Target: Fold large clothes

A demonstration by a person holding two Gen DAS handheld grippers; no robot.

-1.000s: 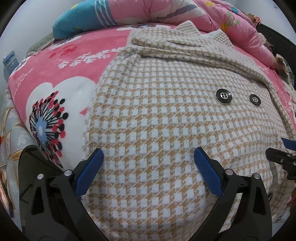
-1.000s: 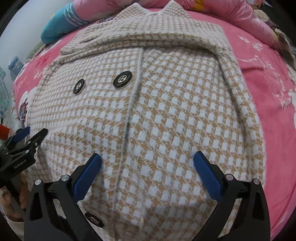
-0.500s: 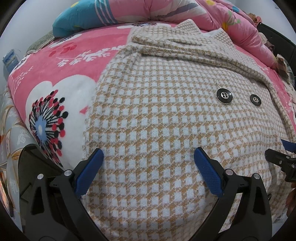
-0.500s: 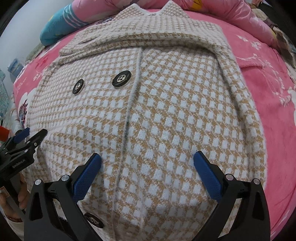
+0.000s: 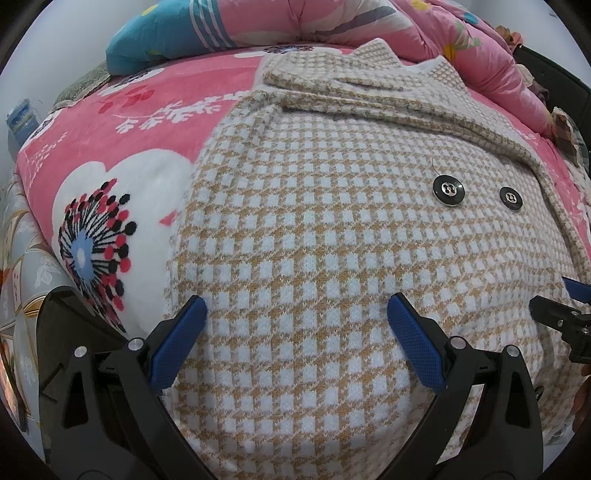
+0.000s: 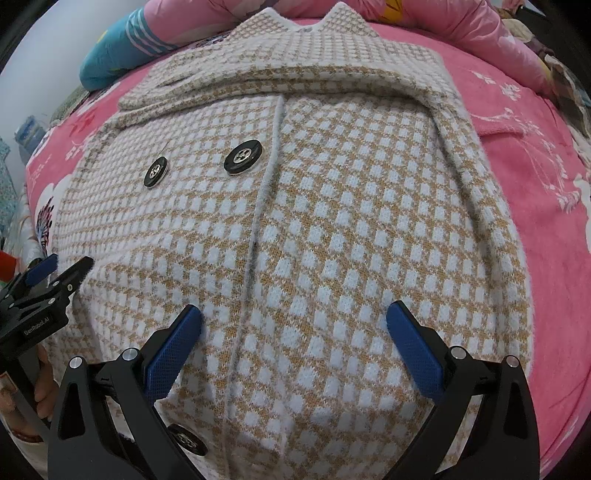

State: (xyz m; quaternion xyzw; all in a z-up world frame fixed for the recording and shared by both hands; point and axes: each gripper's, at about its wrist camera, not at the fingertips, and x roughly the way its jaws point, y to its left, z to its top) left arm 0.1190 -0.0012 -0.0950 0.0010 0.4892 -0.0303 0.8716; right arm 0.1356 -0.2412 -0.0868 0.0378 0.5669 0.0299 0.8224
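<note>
A tan-and-white checked knit coat (image 5: 332, 229) with black buttons (image 5: 447, 190) lies flat on a pink bed, sleeves folded in across the chest, collar at the far end. My left gripper (image 5: 295, 325) is open and empty, just above the coat's lower left part. My right gripper (image 6: 293, 325) is open and empty above the coat's (image 6: 332, 206) lower right part, near the front placket. Each gripper shows at the edge of the other's view: the right one (image 5: 561, 317), the left one (image 6: 48, 277).
A pink floral blanket (image 5: 122, 155) covers the bed. A rolled pink quilt (image 5: 332, 18) and a blue pillow (image 5: 155, 40) lie beyond the collar. The bed's left edge drops off by the left gripper. Pink blanket (image 6: 546, 184) extends right of the coat.
Both grippers have shifted slightly forward over the coat. Both stay open and the coat has not moved.
</note>
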